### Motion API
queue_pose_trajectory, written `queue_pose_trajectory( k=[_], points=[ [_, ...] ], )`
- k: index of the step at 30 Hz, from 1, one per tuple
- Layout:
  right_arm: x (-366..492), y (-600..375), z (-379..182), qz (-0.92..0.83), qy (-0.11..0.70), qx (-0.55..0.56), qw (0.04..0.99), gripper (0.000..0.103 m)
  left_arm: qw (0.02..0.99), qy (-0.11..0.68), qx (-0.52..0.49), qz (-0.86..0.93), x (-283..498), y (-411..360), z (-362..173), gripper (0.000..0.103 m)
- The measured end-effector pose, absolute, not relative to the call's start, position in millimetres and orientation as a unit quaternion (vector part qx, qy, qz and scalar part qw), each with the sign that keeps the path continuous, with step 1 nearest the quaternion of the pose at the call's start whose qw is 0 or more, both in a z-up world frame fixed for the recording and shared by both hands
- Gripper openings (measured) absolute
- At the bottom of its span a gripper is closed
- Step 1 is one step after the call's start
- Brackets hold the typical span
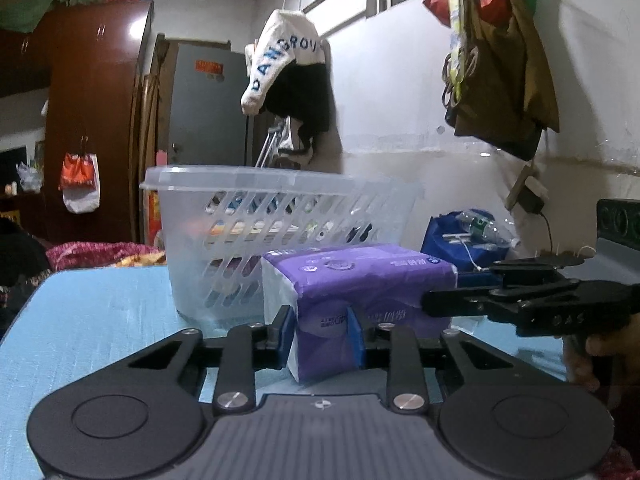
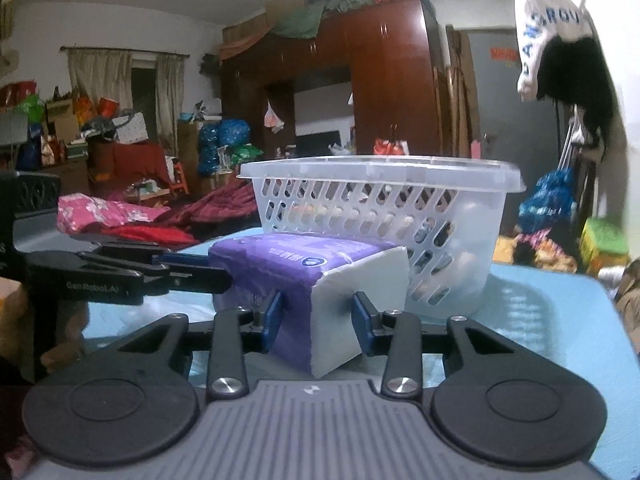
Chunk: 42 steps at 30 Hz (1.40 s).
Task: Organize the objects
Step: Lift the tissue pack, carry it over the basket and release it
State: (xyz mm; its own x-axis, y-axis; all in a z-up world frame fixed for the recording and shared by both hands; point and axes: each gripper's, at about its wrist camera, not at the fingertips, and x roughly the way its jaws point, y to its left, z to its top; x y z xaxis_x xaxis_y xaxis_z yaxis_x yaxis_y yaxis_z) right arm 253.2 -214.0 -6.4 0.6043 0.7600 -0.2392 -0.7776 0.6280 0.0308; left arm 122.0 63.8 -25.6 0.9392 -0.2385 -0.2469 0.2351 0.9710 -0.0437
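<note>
A purple-and-white tissue pack lies on the light blue table, right in front of a clear slotted plastic basket. My left gripper is shut on the pack's near corner, its blue pads pressing in from both sides. From the right, my right gripper reaches onto the pack's other end. In the right wrist view, the right gripper pinches the white end of the pack. There the left gripper comes in from the left. The basket stands just behind and holds several items.
A blue bag with a plastic bottle on it sits at the table's far right by the wall. Clothes and bags hang on the wall above. A hand holds the right gripper. A brown wardrobe and clutter fill the room behind.
</note>
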Motion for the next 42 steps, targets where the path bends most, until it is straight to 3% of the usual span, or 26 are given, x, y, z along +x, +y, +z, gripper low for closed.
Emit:
queue_pose_trajectory(
  k=[21,35,42],
  points=[
    [195,-229,28,0.401,-0.019,-0.058,0.914,0.035,0.994,0.012,0.029,-0.109,57,34,10,0.031],
    [186,-233,89,0.375,-0.12,-0.063,0.917,0.035,0.989,-0.088,0.073,-0.098,41,10,89,0.031],
    [213,-225,115,0.366,-0.133,-0.073,0.918,0.035,0.99,-0.081,0.07,-0.095,77,12,124,0.031]
  ],
)
